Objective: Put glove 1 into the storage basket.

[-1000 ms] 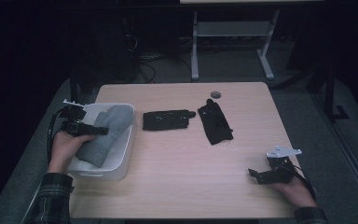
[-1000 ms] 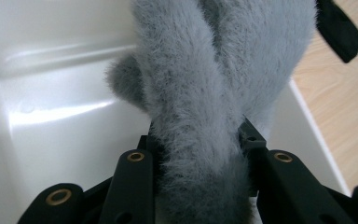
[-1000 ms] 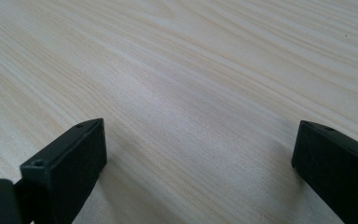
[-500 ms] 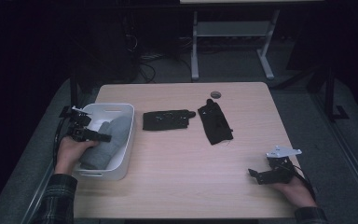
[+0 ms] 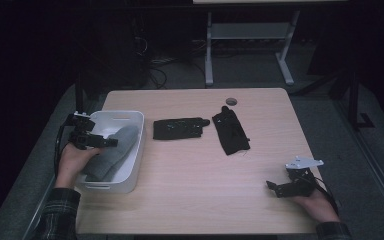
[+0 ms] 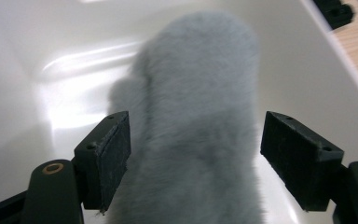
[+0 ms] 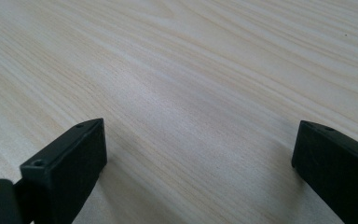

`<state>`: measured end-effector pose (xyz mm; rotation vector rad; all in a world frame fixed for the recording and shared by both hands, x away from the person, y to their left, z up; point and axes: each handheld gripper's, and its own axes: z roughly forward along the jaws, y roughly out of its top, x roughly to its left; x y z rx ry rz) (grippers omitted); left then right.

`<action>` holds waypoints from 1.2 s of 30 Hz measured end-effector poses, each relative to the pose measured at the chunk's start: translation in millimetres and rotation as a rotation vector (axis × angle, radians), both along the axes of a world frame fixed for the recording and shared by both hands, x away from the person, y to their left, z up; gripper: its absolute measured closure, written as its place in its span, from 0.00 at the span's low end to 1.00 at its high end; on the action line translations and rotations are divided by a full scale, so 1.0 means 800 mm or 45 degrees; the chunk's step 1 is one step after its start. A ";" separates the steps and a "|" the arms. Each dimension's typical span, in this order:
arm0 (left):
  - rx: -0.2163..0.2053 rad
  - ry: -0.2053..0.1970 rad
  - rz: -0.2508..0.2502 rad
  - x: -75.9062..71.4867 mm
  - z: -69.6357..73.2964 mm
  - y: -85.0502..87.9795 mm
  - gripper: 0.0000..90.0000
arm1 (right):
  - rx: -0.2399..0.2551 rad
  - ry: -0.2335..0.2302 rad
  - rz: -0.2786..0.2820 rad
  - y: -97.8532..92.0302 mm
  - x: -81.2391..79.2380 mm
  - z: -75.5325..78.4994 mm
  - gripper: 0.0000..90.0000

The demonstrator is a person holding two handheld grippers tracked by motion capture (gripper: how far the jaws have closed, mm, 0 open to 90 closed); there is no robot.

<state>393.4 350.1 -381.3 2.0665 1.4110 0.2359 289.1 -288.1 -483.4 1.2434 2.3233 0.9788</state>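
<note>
A grey fuzzy mitten (image 5: 116, 150) lies inside the white bin (image 5: 115, 115) at the table's left side. My left gripper (image 5: 111, 143) hovers over it, pointing right. In the left gripper view the mitten (image 6: 200, 84) runs between the two pads; the jaws have just been opening, stand wide, and no longer pinch the fur. My left gripper (image 6: 196, 154) is open. At the near right corner my right gripper (image 5: 271, 187) rests low on the wood, open, with bare tabletop between its jaws (image 7: 200, 163).
Two black gloves lie mid-table, one flat (image 5: 180, 128) beside the bin, the other (image 5: 232, 131) angled to its right. A small round disc (image 5: 231, 101) sits near the far edge. The bin's white wall (image 6: 37, 46) rises close around the left gripper.
The left gripper's jaws have spread apart and let go of the grey mitten, which now lies in the bin. The left hand shifted slightly. The right hand has not moved.
</note>
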 end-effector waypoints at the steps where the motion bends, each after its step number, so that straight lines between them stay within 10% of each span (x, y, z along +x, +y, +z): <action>1: -0.013 -0.013 -0.006 -0.002 0.003 -0.003 0.26 | 0.000 0.000 0.000 0.000 0.000 0.000 0.03; 20: -0.118 -0.203 -0.312 -0.038 0.042 -0.130 0.26 | 0.000 -0.001 0.000 0.000 0.000 0.000 0.03; 36: -0.135 -0.171 -0.522 -0.064 -0.004 -0.215 0.26 | 0.004 0.001 -0.020 0.002 0.000 0.000 0.03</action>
